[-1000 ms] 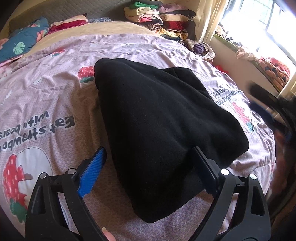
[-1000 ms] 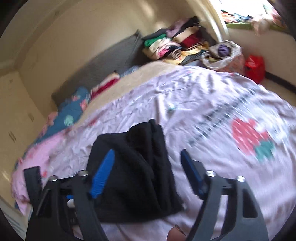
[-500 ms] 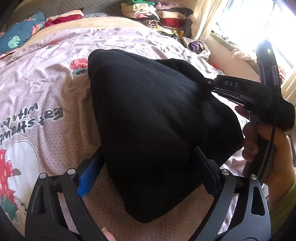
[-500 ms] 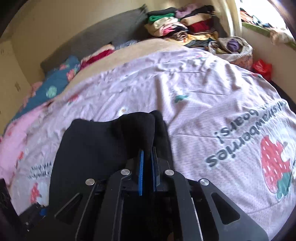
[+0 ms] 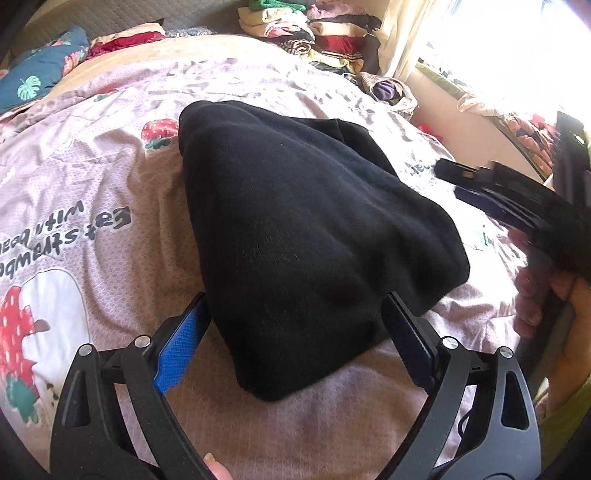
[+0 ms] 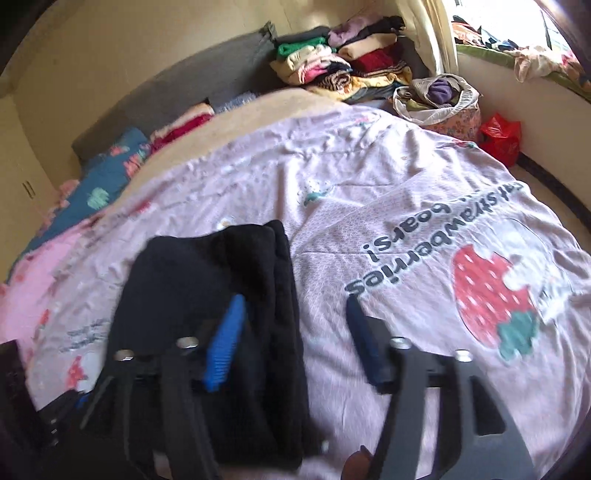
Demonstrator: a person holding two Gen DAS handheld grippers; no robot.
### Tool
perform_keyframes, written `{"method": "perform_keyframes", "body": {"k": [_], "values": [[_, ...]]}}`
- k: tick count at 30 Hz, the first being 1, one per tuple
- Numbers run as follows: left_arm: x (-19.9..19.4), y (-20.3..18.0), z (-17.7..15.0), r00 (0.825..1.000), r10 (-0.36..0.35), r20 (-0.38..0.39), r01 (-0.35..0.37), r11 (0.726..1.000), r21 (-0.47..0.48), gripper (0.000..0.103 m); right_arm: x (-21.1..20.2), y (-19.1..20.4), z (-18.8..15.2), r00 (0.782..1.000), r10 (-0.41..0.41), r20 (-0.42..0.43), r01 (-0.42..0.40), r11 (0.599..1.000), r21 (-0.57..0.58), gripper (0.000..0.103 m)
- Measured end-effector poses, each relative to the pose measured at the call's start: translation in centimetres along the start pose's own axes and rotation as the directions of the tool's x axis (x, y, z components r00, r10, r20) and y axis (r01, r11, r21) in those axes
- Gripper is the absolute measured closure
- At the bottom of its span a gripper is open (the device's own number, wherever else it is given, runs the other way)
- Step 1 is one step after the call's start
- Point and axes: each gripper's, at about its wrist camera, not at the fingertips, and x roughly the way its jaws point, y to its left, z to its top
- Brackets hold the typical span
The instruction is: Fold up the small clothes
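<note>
One black garment (image 5: 310, 236) lies folded on our strawberry-print bedspread (image 5: 92, 206). Left claw (image 5: 295, 343) is spread wide, straddling its near corner; right claw (image 6: 295, 339) is opening, holding nothing. Clothes pile (image 6: 332, 66) and stuffed bag (image 6: 439, 99) sit beyond.

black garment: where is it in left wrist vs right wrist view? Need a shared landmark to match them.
Left wrist: black garment fills the centre, its near end between the left gripper's fingers.
Right wrist: black garment lower left, under the blue finger.
Shared landmark: stack of folded clothes at the far end of the bed.
</note>
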Motion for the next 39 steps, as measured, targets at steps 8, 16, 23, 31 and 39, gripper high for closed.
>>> {"method": "perform_keyframes", "body": {"k": [8,16,23,31,39], "values": [[-3.4,-1.4,-0.4,0.999,-0.019,0.038,0.019,1.0,0.023,0.01,-7.6,1.0,-2.4,0.996,0.045,0.074,-0.043,0.999,-0.026,0.008],[-7.6,-2.6,-1.8,0.993,-0.034,0.11,0.028,0.998,0.052,0.01,-14.5,3.3,-6.2,0.983,0.107,0.149,-0.096,0.992,-0.08,0.005],[-10.0,-2.8,-4.5,0.988,-0.028,0.151,0.02,0.998,0.056,0.009,-17.1,5.1,-10.8,0.986,0.05,0.158,-0.027,0.989,-0.145,0.005],[-11.1,-2.9,-7.7,0.985,-0.008,0.172,-0.004,0.997,0.071,0.009,-16.9,5.1,-14.9,0.988,-0.007,0.155,0.029,0.99,-0.139,0.005],[-11.2,-2.0,-8.7,0.987,0.001,0.159,-0.007,0.999,0.038,0.009,-16.6,5.1,-16.2,0.987,-0.05,0.152,0.073,0.987,-0.146,0.005]]}}
